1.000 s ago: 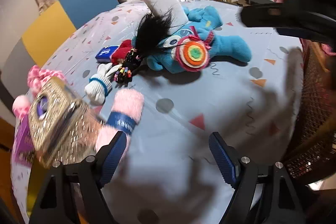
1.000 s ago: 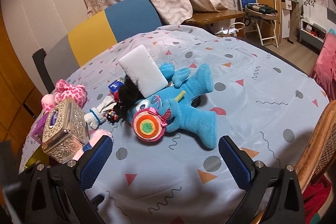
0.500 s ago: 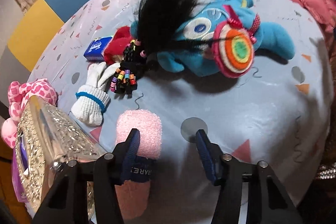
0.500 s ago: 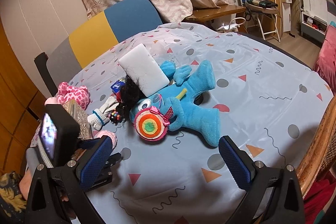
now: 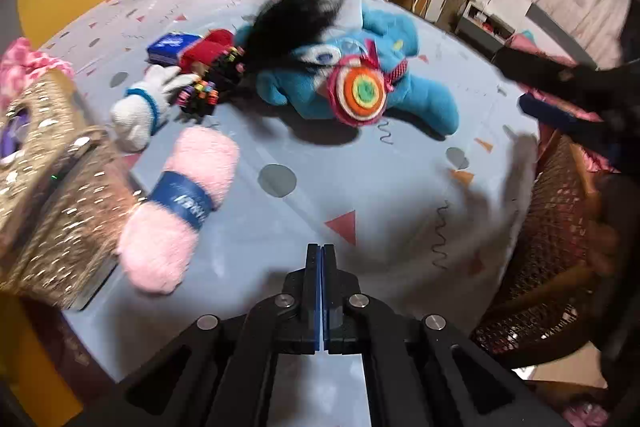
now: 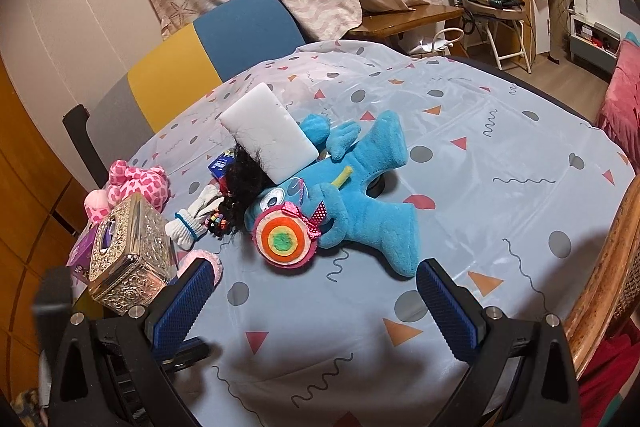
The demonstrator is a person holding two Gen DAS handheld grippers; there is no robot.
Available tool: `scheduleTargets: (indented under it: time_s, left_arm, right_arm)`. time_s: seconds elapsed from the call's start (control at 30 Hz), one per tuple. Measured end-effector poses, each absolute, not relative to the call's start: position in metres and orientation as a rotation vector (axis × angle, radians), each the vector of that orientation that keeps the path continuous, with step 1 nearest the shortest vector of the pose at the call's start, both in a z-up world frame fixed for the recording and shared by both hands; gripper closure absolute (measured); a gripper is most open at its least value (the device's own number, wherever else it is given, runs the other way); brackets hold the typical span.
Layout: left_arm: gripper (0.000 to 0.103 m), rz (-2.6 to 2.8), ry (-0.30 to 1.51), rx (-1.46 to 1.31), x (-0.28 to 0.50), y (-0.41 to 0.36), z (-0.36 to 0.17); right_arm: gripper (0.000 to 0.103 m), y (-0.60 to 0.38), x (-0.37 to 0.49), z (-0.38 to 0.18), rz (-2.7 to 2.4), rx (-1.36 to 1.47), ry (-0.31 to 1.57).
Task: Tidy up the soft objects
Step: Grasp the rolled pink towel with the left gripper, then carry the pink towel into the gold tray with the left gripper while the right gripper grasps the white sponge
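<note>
The pink plush roll [image 5: 180,203] – light, compressible, non-fragile – grips best across its blue band [image 5: 185,202]; left claw [image 5: 321,255] is pressed together empty, right claw [image 6: 320,303] spread apart over the worktop [image 6: 460,147].

You have one blue plush toy [image 6: 360,203], one pink sock roll [image 5: 180,203], one white glove [image 5: 140,111], one white sponge [image 6: 268,133], one metal tissue box [image 6: 128,255].
</note>
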State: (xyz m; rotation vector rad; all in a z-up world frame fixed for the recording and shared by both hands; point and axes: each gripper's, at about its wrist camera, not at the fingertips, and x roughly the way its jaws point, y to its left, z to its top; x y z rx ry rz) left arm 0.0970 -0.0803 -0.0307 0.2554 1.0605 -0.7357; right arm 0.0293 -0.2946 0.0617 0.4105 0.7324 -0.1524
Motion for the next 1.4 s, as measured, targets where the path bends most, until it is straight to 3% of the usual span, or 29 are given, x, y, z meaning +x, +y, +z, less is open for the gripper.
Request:
scheduleTargets:
  time_s: [0.2, 0.27, 0.4, 0.43, 0.47, 0.53, 0.73, 0.83, 0.93, 1.1, 1.4]
  left_arm:
    - [0.101, -0.680, 1.019, 0.343, 0.110, -0.076, -0.014]
    - [0.090, -0.658, 0.993, 0.407, 0.115, -0.084, -0.010]
    - [0.077, -0.616, 0.984, 0.544, 0.131, -0.111, -0.018]
    - [0.069, -0.597, 0.991, 0.591, 0.137, -0.119, -0.023]
    - [0.053, -0.583, 0.993, 0.622, 0.141, -0.123, -0.025]
    - [0.040, -0.546, 0.999, 0.702, 0.151, -0.133, -0.034]
    - [0.040, -0.498, 0.997, 0.861, 0.170, -0.149, -0.057]
    - [0.068, -0.513, 1.016, 0.900, 0.173, -0.154, -0.070]
    - [0.075, -0.499, 0.974, 0.918, 0.169, -0.155, -0.074]
    - [0.077, -0.525, 0.942, 0.816, 0.151, -0.141, -0.060]
    - [0.077, -0.604, 0.989, 0.282, 0.102, -0.087, -0.018]
  right_arm:
    - [0.000, -0.294, 0.028, 0.063, -0.156, 0.407, 0.726]
    - [0.000, -0.295, 0.028, 0.062, -0.153, 0.412, 0.728]
    - [0.000, -0.297, 0.028, 0.061, -0.145, 0.432, 0.731]
    - [0.000, -0.298, 0.028, 0.061, -0.140, 0.437, 0.730]
    - [0.000, -0.298, 0.028, 0.061, -0.138, 0.440, 0.730]
    - [0.000, -0.300, 0.029, 0.060, -0.132, 0.450, 0.733]
    - [0.000, -0.303, 0.030, 0.058, -0.121, 0.478, 0.746]
    - [0.000, -0.303, 0.030, 0.057, -0.120, 0.482, 0.749]
    - [0.000, -0.303, 0.031, 0.057, -0.122, 0.480, 0.755]
    - [0.000, -0.303, 0.033, 0.055, -0.124, 0.482, 0.777]
    - [0.000, -0.298, 0.046, 0.053, -0.122, 0.434, 0.842]
